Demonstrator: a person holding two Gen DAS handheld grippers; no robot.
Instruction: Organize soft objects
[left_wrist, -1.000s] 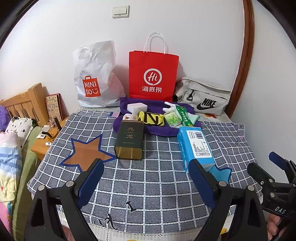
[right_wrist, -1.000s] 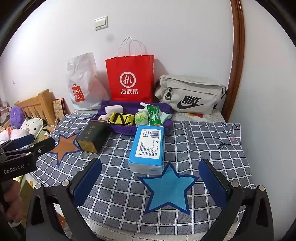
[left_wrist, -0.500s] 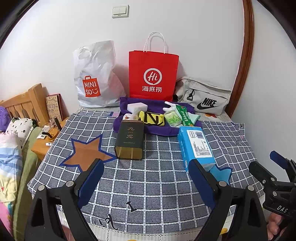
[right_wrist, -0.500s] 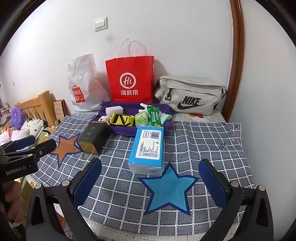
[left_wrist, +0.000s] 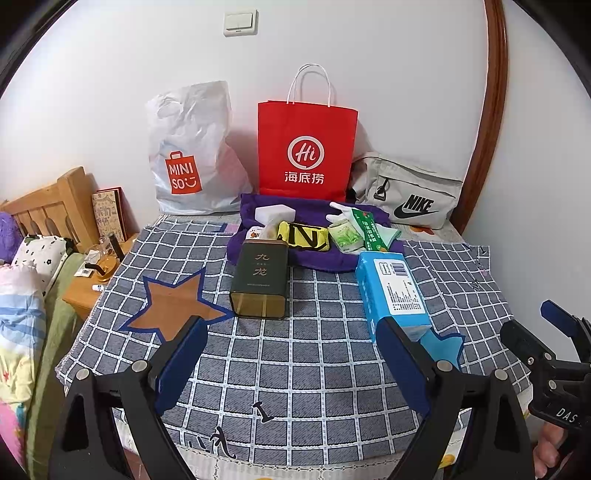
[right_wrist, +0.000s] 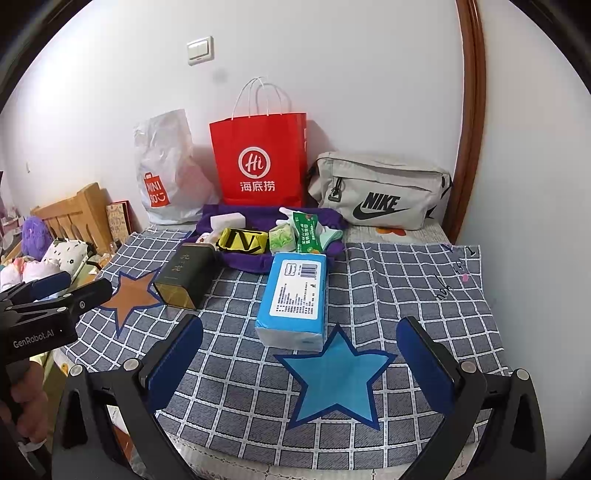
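A blue tissue pack (right_wrist: 295, 295) lies on the checked cloth, just behind a blue star patch (right_wrist: 336, 376); it also shows in the left wrist view (left_wrist: 393, 291). A dark green tin (left_wrist: 260, 282) lies next to a brown star patch (left_wrist: 171, 306). A purple cloth (left_wrist: 321, 258) at the back holds a yellow pouch (left_wrist: 303, 236), a white block (left_wrist: 275, 213), green packets (left_wrist: 345, 238) and a white glove. My left gripper (left_wrist: 291, 365) is open and empty near the front edge. My right gripper (right_wrist: 299, 365) is open and empty over the blue star.
A white Miniso bag (left_wrist: 192, 155), a red paper bag (left_wrist: 306, 147) and a grey Nike bag (left_wrist: 410, 195) stand against the back wall. A wooden headboard (left_wrist: 48, 206), a bedside table (left_wrist: 92, 284) and bedding are to the left. A wall is close on the right.
Both grippers have hardly moved; the right wrist view has shifted slightly. Nothing was taken hold of or let go.
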